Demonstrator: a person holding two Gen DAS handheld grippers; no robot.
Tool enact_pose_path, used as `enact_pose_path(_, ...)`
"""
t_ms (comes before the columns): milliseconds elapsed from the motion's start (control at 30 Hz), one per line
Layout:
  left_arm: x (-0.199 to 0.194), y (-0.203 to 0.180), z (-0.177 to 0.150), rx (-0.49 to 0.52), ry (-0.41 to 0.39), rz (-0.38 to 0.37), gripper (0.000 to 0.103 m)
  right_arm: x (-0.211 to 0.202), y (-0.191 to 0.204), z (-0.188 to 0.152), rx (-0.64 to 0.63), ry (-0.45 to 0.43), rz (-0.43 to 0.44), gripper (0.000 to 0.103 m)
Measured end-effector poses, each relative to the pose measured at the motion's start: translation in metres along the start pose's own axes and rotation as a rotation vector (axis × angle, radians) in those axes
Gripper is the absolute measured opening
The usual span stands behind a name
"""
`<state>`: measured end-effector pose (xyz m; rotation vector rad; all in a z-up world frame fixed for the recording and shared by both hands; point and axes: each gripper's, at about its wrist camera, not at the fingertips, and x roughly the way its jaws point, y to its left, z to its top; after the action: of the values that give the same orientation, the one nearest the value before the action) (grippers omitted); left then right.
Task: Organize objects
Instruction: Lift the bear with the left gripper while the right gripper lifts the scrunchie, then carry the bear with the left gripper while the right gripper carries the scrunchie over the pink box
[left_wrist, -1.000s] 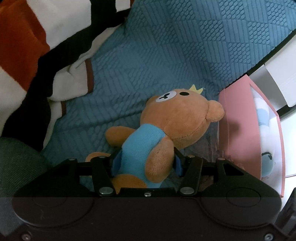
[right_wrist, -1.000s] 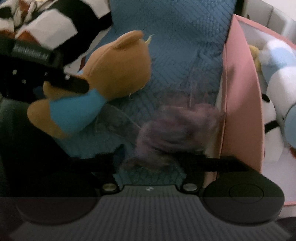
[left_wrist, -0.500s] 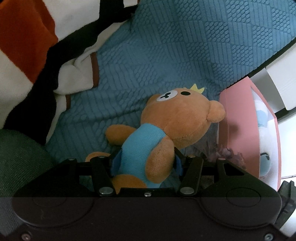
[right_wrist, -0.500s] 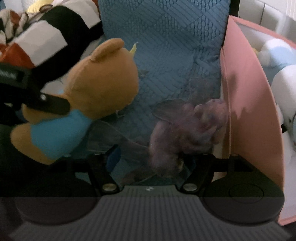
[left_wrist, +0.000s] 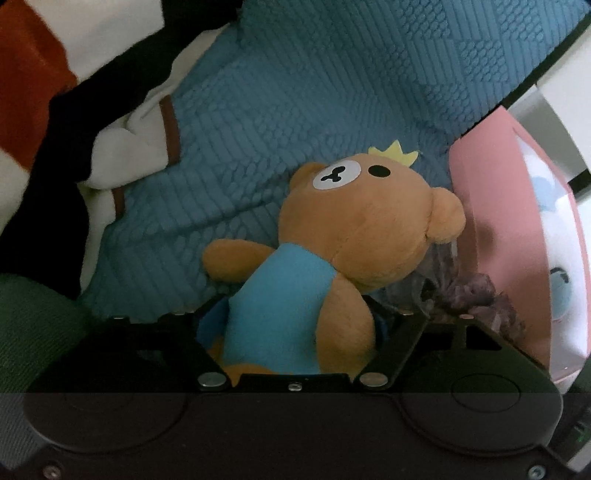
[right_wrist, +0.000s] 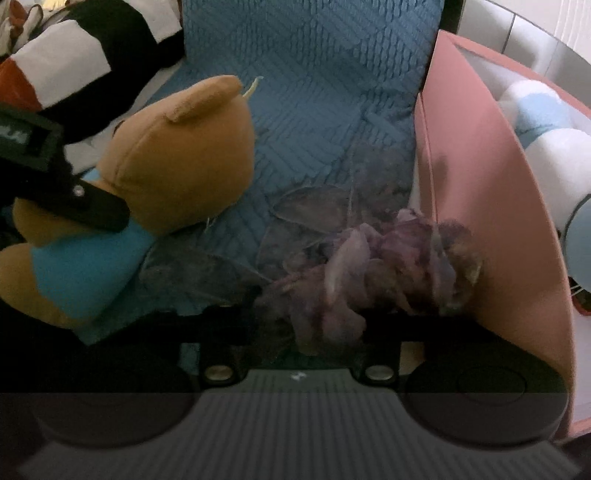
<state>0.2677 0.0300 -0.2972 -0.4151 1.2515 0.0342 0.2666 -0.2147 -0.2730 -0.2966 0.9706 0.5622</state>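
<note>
Straddling the teddy bear (left_wrist: 332, 236), left gripper (left_wrist: 291, 325) just opening, right gripper (right_wrist: 303, 321) closing onto purple fabric flower (right_wrist: 369, 266), beside pink box (right_wrist: 480, 192).

One brown teddy bear (left_wrist: 354, 236) in a blue shirt lies on the blue quilted cover (left_wrist: 332, 92), just left of the one pink box (left_wrist: 484, 206). One purple tulle bundle (right_wrist: 373, 269) sits against that box. Inside the box, white-and-blue plush toys (right_wrist: 546, 147) show; their count is unclear. One striped blanket (left_wrist: 55, 74) lies far left of the box.
</note>
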Motion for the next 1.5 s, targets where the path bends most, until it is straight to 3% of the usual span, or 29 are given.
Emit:
enact_pose_path(100,0.005,-0.006,0.0,0.032,0.0,0.024,0.078,-0.001,-0.001,-0.002,0.006,-0.001,0.003,0.03)
enact_pose_path(233,0.01,-0.006,0.0,0.04,-0.004,0.038,0.075,-0.003,0.001,-0.001,-0.002,0.013,0.01,0.026)
enact_pose_path(400,0.004,-0.002,-0.002,0.02,-0.024,0.025,0.064,-0.011,0.003,0.0,0.012,0.022,0.025,0.025)
enact_pose_path(800,-0.029,0.003,-0.01,-0.063,-0.046,-0.061,0.06,-0.051,0.0,0.014,0.046,0.0,0.067,0.025)
enact_pose_path(1500,-0.106,-0.023,-0.005,-0.063,-0.102,-0.163,0.057,-0.136,-0.026,0.052,0.093,-0.119,0.074,0.025)
